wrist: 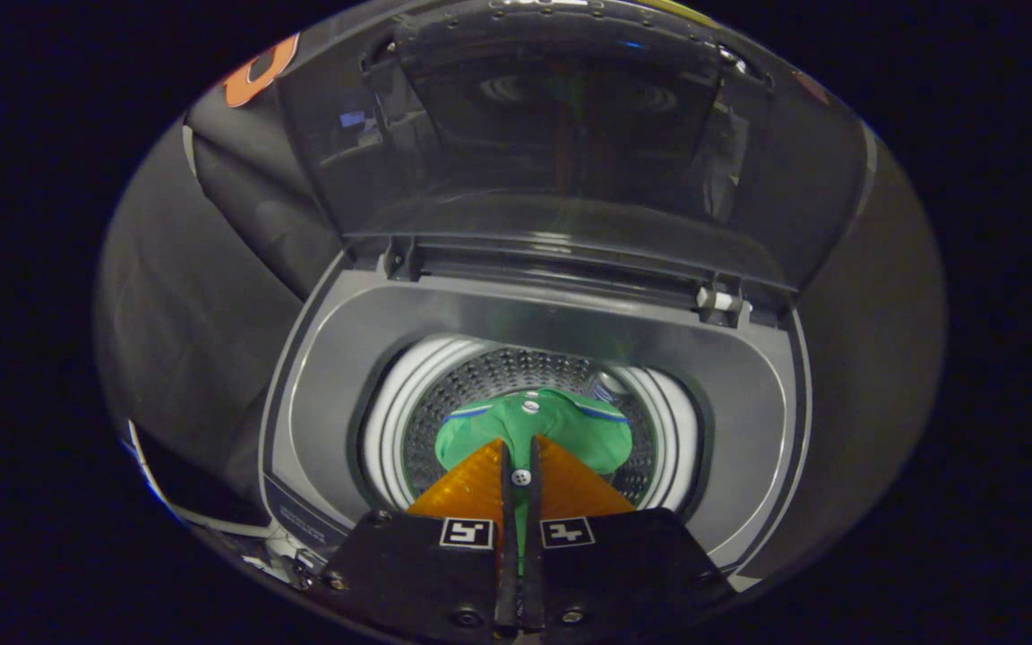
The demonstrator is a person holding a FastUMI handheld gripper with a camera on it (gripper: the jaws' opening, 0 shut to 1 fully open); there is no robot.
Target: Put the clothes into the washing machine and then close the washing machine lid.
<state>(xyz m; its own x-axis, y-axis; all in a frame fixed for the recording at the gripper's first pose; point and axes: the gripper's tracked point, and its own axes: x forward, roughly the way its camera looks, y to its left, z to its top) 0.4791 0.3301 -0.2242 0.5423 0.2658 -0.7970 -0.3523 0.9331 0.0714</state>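
Tool [520,441] poised over open washing machine [749,394], fingers pressed together with only thin slit between, gripping nothing. Green shirt [570,425] lies in drum [498,376] just ahead of and below fingertips. Clear lid [570,134] stands raised beyond drum, hinged at back.

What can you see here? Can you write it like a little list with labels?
machine: top-loading washing machine, seen from above
lid: lid up, standing open behind the opening
drum: drum with holes in its wall
clothes: green garment hanging over the drum
gripper: gripper over the opening, fingers closed together, pinching the green garment
left to do: let go of the garment, close the lid
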